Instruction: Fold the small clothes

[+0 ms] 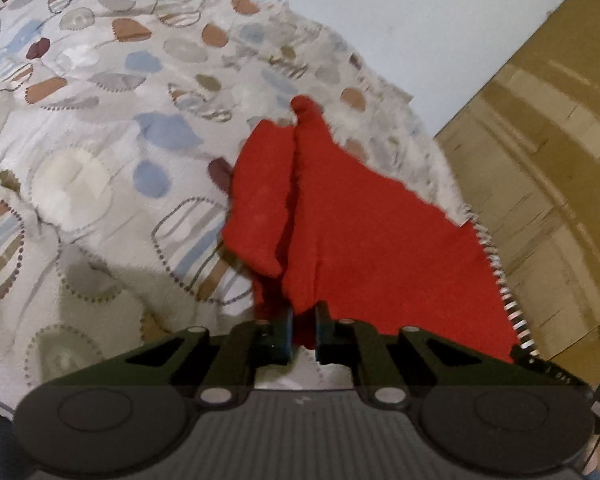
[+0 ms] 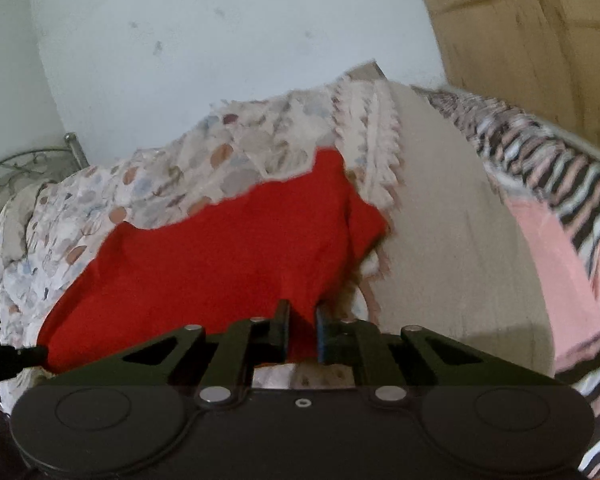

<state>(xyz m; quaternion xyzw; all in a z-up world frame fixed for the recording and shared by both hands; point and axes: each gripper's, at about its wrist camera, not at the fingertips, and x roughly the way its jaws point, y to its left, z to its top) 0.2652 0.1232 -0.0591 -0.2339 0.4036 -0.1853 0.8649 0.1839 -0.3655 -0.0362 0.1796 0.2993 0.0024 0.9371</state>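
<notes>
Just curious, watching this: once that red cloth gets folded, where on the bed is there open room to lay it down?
Open room lies on the patterned bedspread left of the red cloth, out toward the left tool's far side. It is tighter on the right: the cloth hangs near the fringed bed edge, with the striped blanket beyond the right tool.

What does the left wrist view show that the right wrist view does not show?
Only the left wrist view shows a white zigzag trim along one edge of the red cloth. Only the right wrist view shows a metal bed frame, a striped pink fabric and the left gripper seen from the side. Both show the red cloth, a patterned bedspread, a pale wall and brown wooden furniture. Each gripper's fingers are shut on the cloth.
</notes>
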